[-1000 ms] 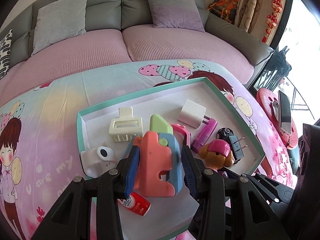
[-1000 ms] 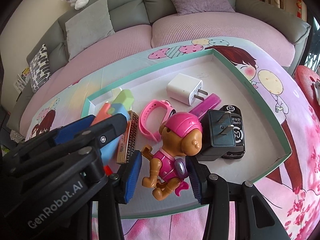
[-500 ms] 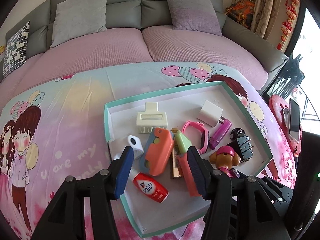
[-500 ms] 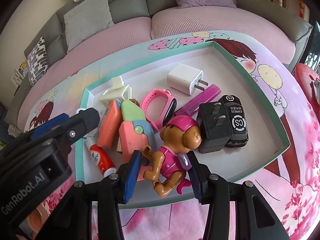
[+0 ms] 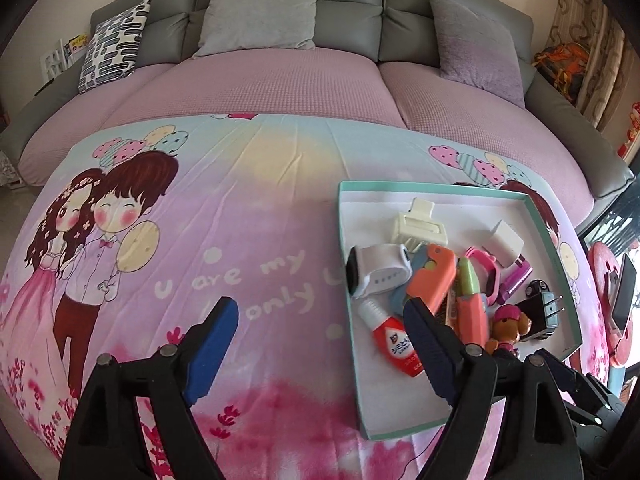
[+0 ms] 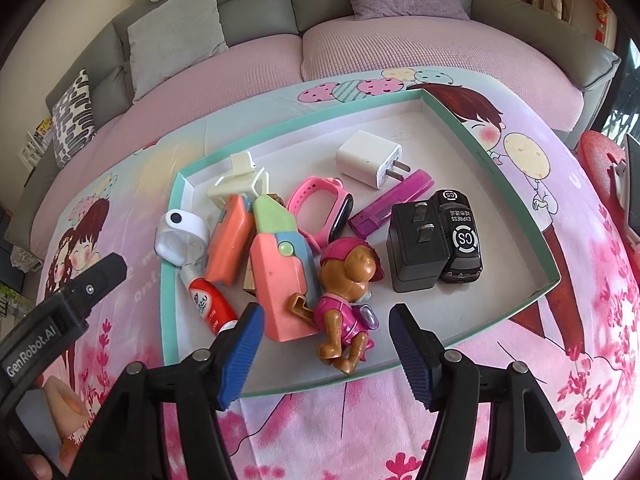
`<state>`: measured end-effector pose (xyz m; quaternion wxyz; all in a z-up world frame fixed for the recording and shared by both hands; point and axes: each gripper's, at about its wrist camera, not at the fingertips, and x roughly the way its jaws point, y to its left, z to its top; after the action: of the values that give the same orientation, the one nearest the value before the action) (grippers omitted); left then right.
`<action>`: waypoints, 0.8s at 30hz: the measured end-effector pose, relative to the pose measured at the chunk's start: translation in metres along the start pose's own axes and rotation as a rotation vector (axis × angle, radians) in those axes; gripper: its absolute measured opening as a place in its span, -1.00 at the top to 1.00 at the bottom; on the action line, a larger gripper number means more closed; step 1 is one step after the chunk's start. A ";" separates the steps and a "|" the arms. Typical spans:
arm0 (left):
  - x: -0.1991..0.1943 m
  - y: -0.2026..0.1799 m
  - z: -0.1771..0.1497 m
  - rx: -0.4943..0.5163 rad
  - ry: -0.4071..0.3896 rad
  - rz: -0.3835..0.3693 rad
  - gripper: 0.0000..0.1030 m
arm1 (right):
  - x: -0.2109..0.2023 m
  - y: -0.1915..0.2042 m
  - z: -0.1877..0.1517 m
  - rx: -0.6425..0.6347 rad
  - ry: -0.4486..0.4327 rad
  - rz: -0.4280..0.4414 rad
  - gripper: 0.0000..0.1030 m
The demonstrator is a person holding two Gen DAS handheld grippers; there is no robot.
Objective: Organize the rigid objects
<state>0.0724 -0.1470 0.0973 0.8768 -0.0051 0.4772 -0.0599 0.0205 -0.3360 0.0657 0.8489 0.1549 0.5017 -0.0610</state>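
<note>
My right gripper (image 6: 324,344) was opening, its pads clear of the toy dog (image 6: 348,300) lying between them in the tray (image 6: 516,148). My left gripper (image 5: 320,340) was opening on nothing, the tray to its right.

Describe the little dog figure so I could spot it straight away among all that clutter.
Find the shallow teal-rimmed tray on the cartoon bedsheet. At its near edge, beside the black charger, lies the dog figure. It is the only animal toy there: brown, with a magenta cap and outfit.
</note>
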 end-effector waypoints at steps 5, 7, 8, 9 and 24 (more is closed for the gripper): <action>-0.003 0.018 -0.008 -0.044 -0.001 0.017 -0.84 | -0.002 0.008 -0.004 -0.026 0.000 -0.001 -0.55; -0.007 0.023 -0.011 -0.053 -0.008 0.018 -0.84 | -0.002 0.010 -0.005 -0.031 0.000 -0.001 -0.71; -0.008 0.025 -0.012 -0.056 -0.009 0.019 -0.84 | -0.003 0.011 -0.006 -0.034 -0.003 -0.003 -0.72; -0.009 0.028 -0.014 -0.058 -0.007 0.019 -0.84 | -0.003 0.013 -0.006 -0.038 -0.006 -0.007 -0.74; -0.015 0.056 -0.042 -0.080 0.027 0.022 -0.89 | -0.018 0.024 -0.022 -0.076 -0.047 -0.037 -1.00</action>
<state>0.0351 -0.0875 0.0832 0.8701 -0.0340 0.4908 -0.0311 -0.0002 -0.3068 0.0769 0.8644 0.1116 0.4864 -0.0614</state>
